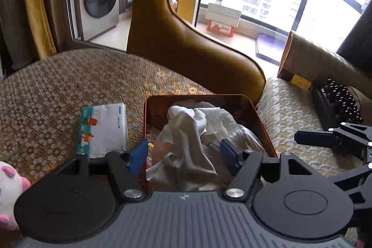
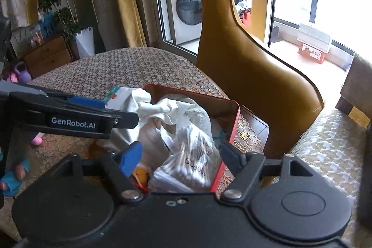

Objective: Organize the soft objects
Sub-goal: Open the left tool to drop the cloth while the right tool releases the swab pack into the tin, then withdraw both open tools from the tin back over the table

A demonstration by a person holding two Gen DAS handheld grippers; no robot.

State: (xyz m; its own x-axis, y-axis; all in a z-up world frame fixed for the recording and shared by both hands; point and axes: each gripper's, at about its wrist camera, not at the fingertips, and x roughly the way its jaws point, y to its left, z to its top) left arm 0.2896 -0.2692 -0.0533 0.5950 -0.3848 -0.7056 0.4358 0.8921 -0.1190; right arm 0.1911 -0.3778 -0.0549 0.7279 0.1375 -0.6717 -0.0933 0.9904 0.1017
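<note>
On the side of the left gripper (image 2: 76, 117), seen from the right wrist view: white lettering "GenRobot.AI". The bag of cotton swabs (image 2: 186, 166) carries print, "100PCS" as far as legible. The tissue pack (image 1: 103, 129) has small writing, too blurred to read.

The red tin (image 1: 262, 129) sits on the patterned counter (image 1: 58, 90). The white cloth (image 1: 186, 141) lies crumpled inside the tin, over the other contents.

Left gripper (image 1: 183, 155): jaws apart, blue pads either side of the cloth, not pressing it. Right gripper (image 2: 182, 157): jaws apart, swab bag between them, no pad contact visible.

A pink-and-white plush toy (image 1: 9, 192) lies at the counter's left edge.
</note>
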